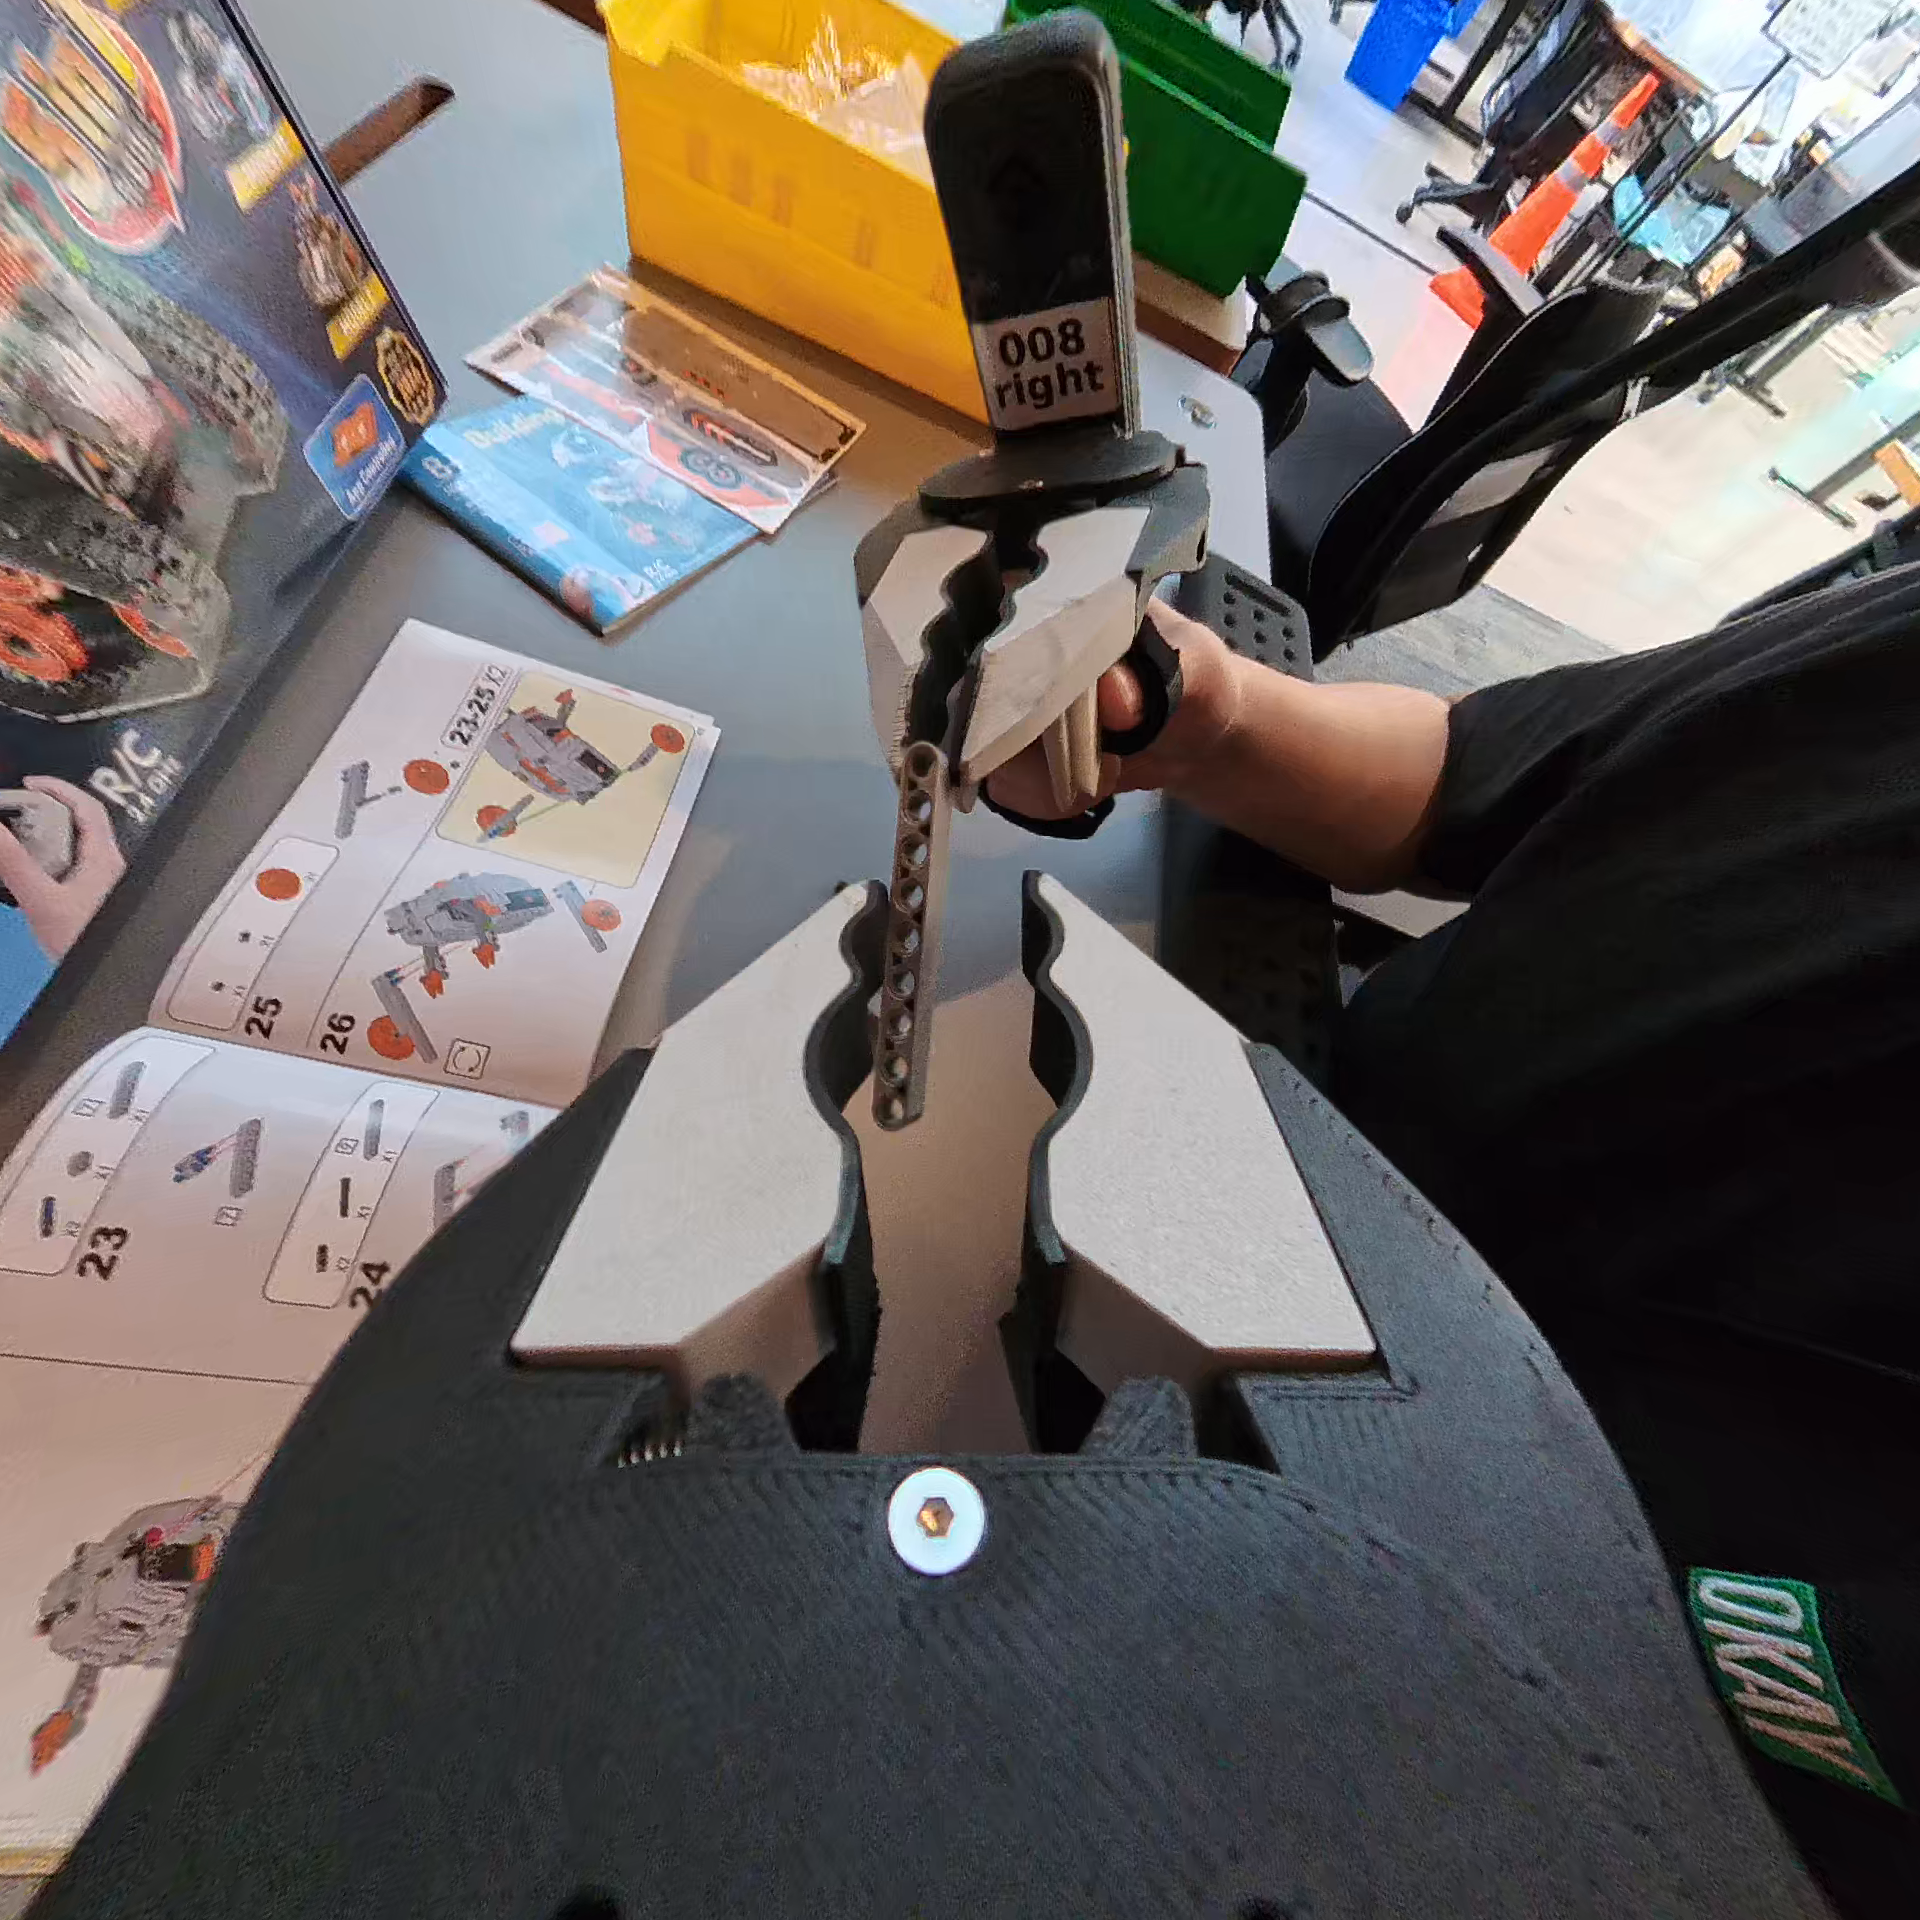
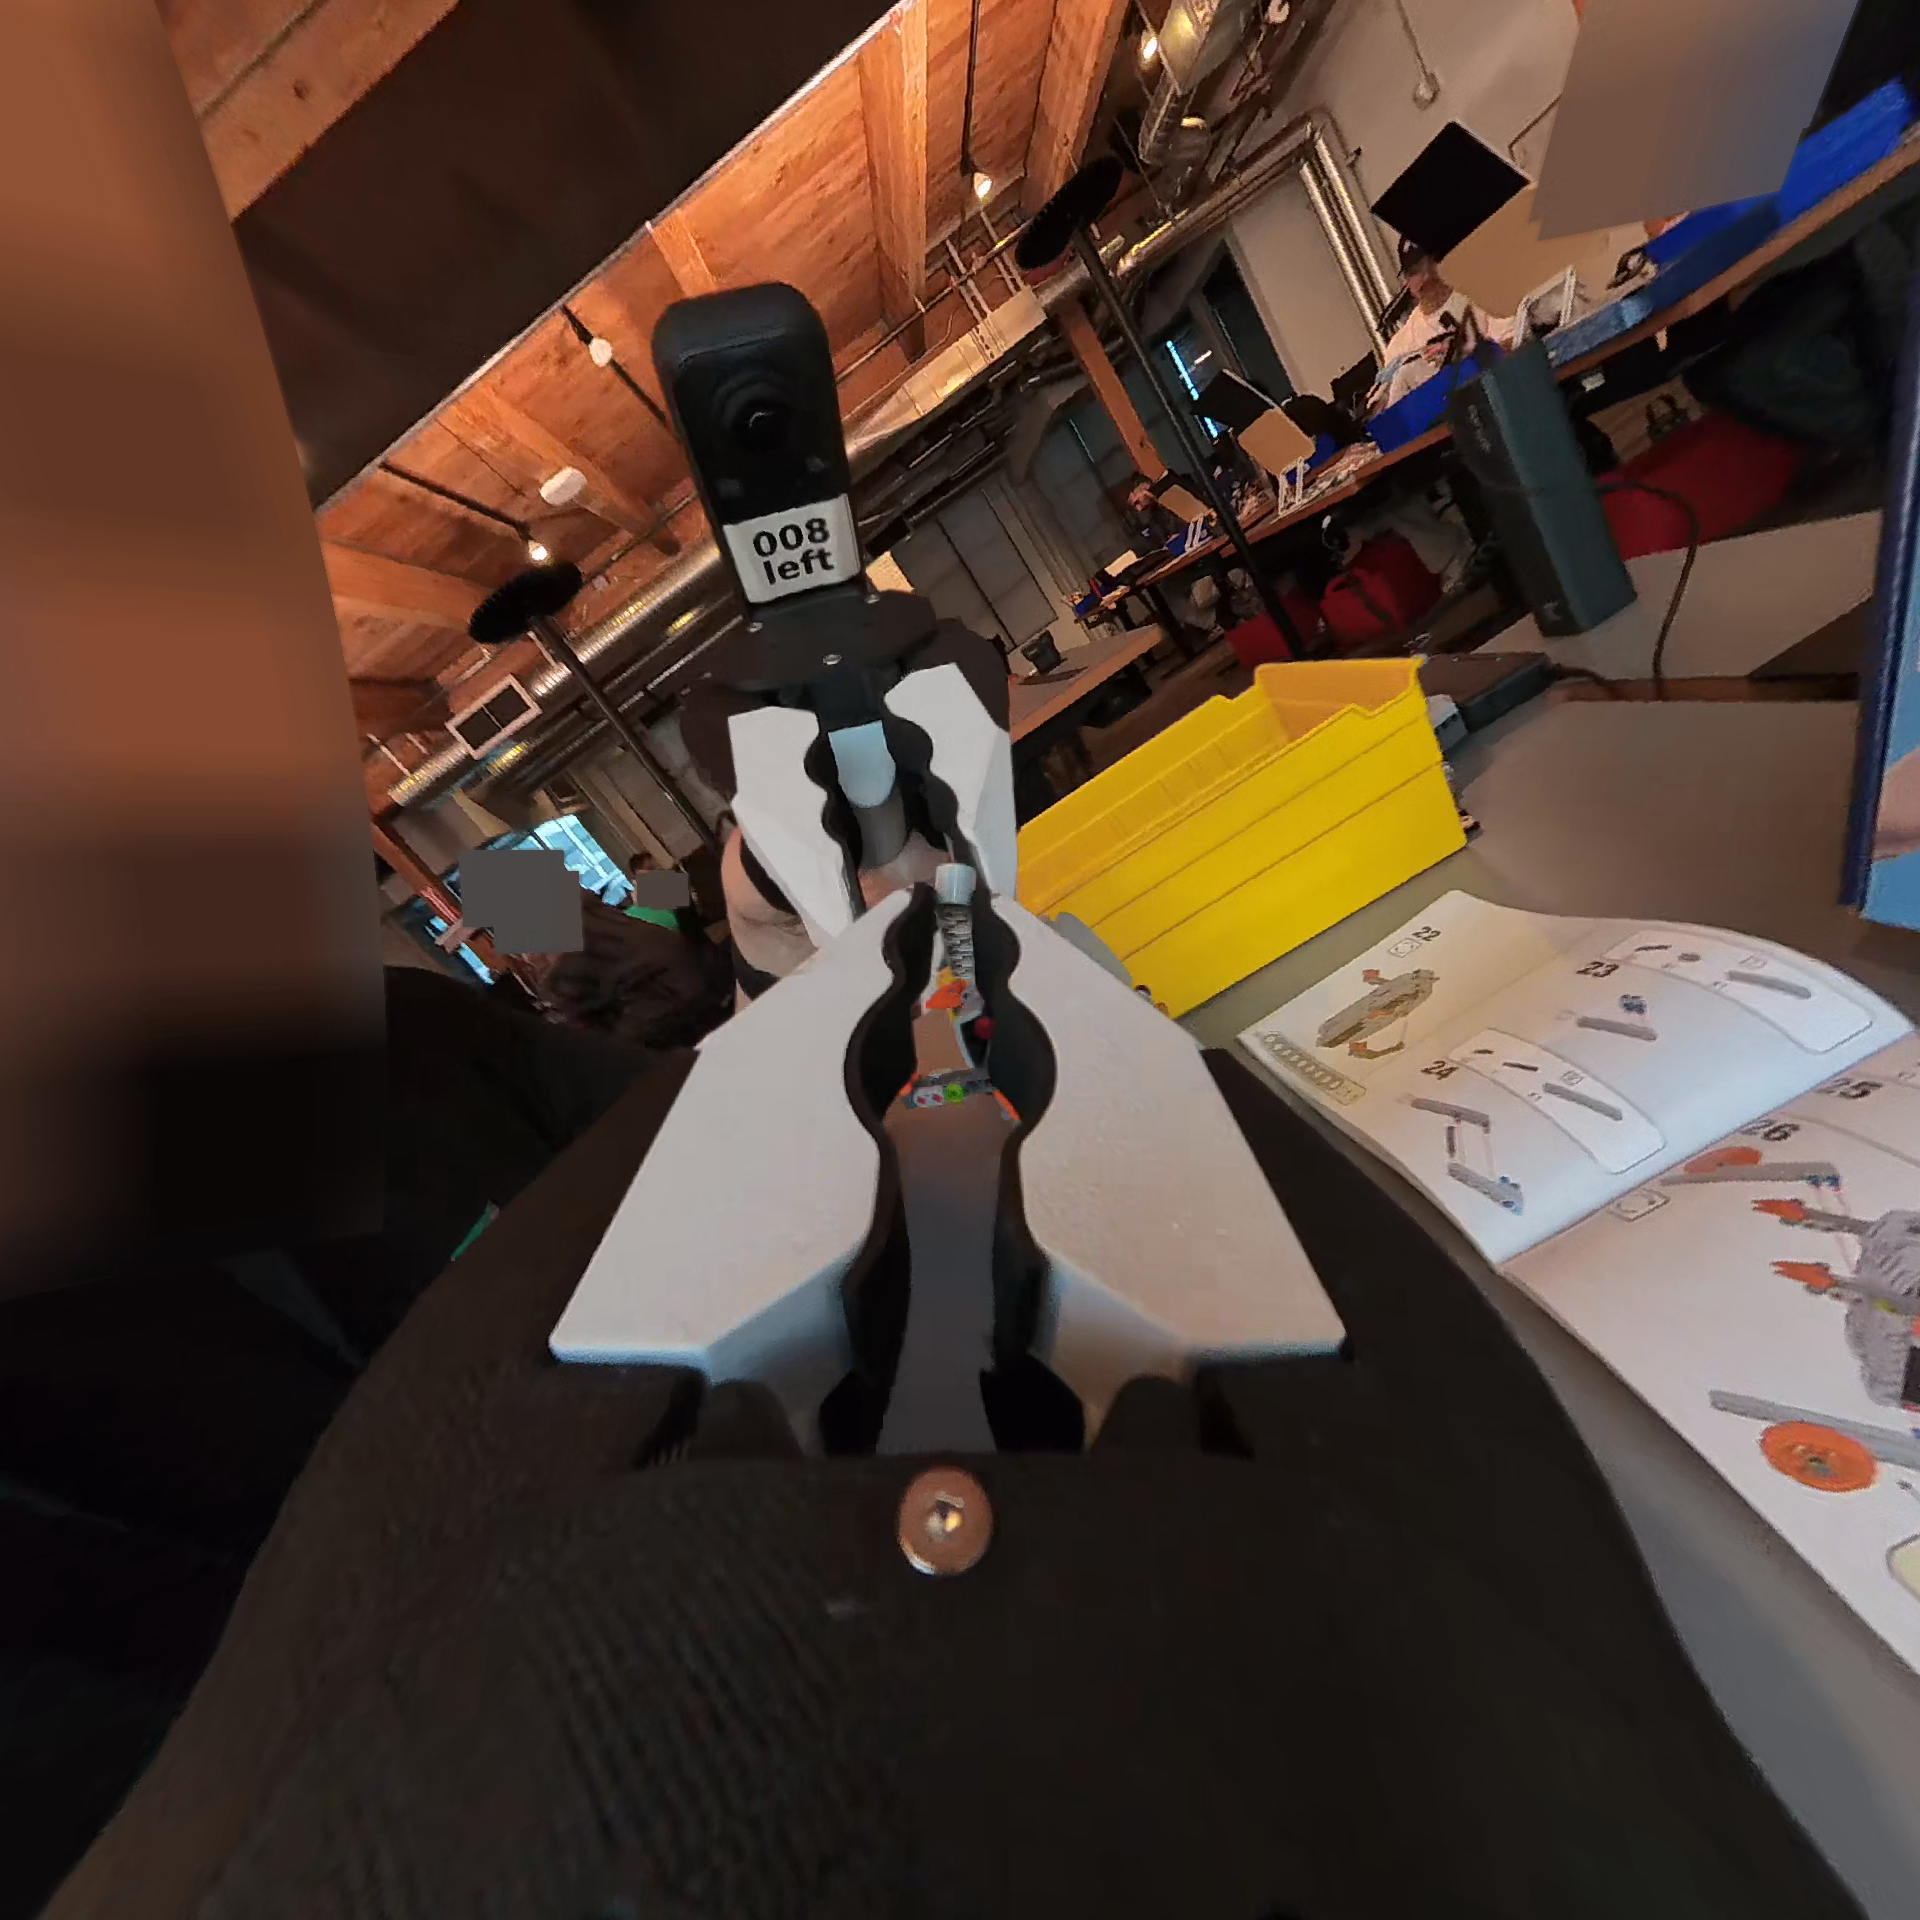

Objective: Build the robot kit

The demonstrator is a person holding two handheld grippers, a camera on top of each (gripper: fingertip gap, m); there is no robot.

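Left gripper (image 1: 940, 914): parted, its fingers either side of the beam's lower end, contact unclear.
Grey holed beam (image 1: 912, 935): hangs tilted between both grippers, above the surface (image 1: 769, 644).
Right gripper (image 1: 940, 769): clamped on the beam's top end, held by a hand (image 1: 1195, 727).
Open instruction booklet (image 1: 436, 862): flat on the surface, left of the grippers.
Yellow bin (image 1: 790, 187): farther back, near a boxed kit (image 1: 156, 364).

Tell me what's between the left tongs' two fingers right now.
In the left wrist view, the lower end of a grey holed beam hangs between the open left tongs, beside one finger. The right tongs pinch its top.
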